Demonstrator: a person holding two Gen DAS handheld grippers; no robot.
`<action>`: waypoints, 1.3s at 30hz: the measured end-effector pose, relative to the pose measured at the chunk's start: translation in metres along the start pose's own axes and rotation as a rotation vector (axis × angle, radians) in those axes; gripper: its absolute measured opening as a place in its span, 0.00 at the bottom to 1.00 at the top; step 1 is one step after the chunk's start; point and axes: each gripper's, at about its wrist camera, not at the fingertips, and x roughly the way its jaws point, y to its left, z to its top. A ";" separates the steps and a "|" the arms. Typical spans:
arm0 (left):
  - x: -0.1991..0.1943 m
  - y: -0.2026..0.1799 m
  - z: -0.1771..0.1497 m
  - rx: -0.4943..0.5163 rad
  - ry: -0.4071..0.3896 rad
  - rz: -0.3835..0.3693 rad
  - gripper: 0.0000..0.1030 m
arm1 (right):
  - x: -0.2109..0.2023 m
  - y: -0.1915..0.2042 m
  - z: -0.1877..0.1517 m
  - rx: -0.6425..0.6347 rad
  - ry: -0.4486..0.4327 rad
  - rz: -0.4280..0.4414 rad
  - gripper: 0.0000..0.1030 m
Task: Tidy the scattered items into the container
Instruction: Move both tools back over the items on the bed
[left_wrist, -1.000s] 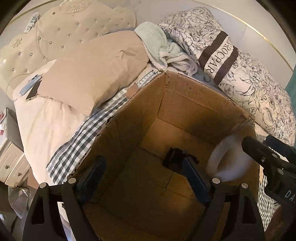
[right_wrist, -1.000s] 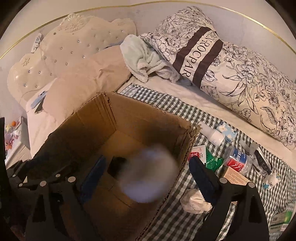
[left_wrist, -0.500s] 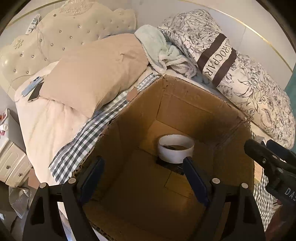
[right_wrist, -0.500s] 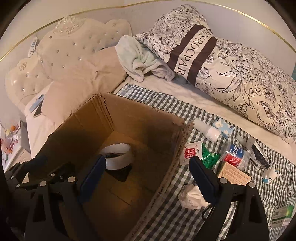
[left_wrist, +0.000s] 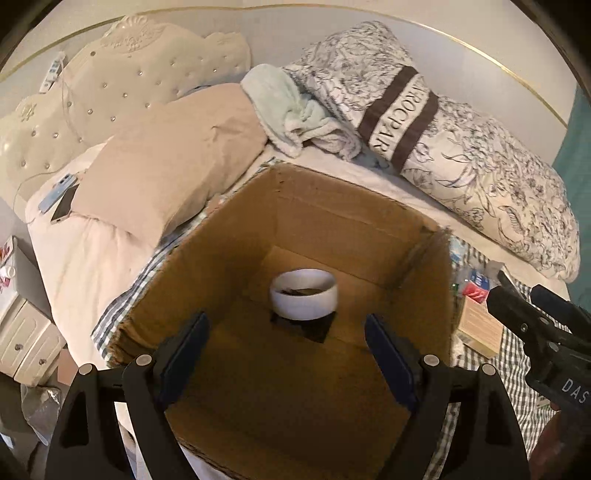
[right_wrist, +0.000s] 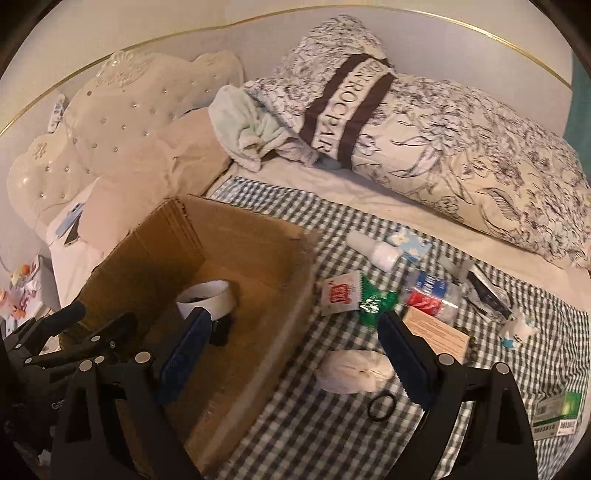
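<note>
An open cardboard box (left_wrist: 332, 221) stands on the bed. Inside, a white tape roll (left_wrist: 303, 299) rests on a dark flat item on the bottom. My left gripper (left_wrist: 288, 358) hangs open and empty above the box's near side. My right gripper (right_wrist: 295, 354) is open and empty too, astride the box's right wall (right_wrist: 240, 240), with one finger over the checked cloth (right_wrist: 295, 435). On that cloth lie a white bottle (right_wrist: 373, 251), a red-and-white sachet (right_wrist: 341, 293), a green wrapper (right_wrist: 376, 299), a water bottle (right_wrist: 432, 295), a brown carton (right_wrist: 436, 332), a white wad (right_wrist: 354, 371) and a black ring (right_wrist: 382, 406).
A patterned pillow (right_wrist: 461, 147), a pale green towel (right_wrist: 247, 129) and a beige pillow (left_wrist: 166, 166) lie behind the box. Two phones (left_wrist: 59, 199) sit at the bed's left edge, above a nightstand (left_wrist: 22, 339). A small figurine (right_wrist: 519, 326) and a green carton (right_wrist: 557, 410) are far right.
The white tape roll dropped from the right gripper and settled on the box bottom. The right gripper swung right toward the checked cloth. The left gripper drew back and up.
</note>
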 end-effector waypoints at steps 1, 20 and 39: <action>-0.001 -0.005 0.000 0.004 -0.003 -0.006 0.86 | -0.002 -0.005 -0.001 0.007 -0.001 -0.003 0.89; 0.006 -0.112 -0.002 0.104 -0.010 -0.060 0.86 | -0.012 -0.131 -0.027 0.151 0.012 -0.106 0.89; 0.043 -0.219 -0.032 0.246 0.048 -0.120 0.86 | -0.003 -0.237 -0.069 0.283 0.061 -0.196 0.89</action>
